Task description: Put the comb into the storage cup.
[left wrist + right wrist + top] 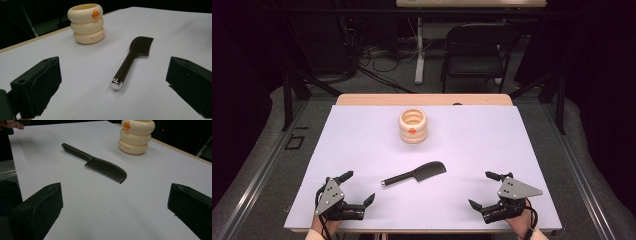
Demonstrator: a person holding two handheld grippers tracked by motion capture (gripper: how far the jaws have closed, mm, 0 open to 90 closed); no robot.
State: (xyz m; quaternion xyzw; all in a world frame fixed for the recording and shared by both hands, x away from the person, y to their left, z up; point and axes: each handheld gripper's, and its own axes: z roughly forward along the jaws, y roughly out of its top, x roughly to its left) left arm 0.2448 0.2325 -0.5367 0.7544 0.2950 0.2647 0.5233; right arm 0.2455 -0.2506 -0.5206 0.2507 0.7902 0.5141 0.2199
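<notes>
Two things lie on the white table [512, 150]: a black comb [414, 174] near the middle and a cream holder [413, 126] toward the far edge. Behind, I see a dark room with a folding chair [474, 47]. My left gripper [356, 188] and right gripper [482, 190] rest near the front corners, jaws wide open and empty, the comb between them, apart from both.

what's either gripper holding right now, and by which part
Nothing is held. The left gripper and right gripper both stand open over the table, and the comb lies untouched between them.
</notes>
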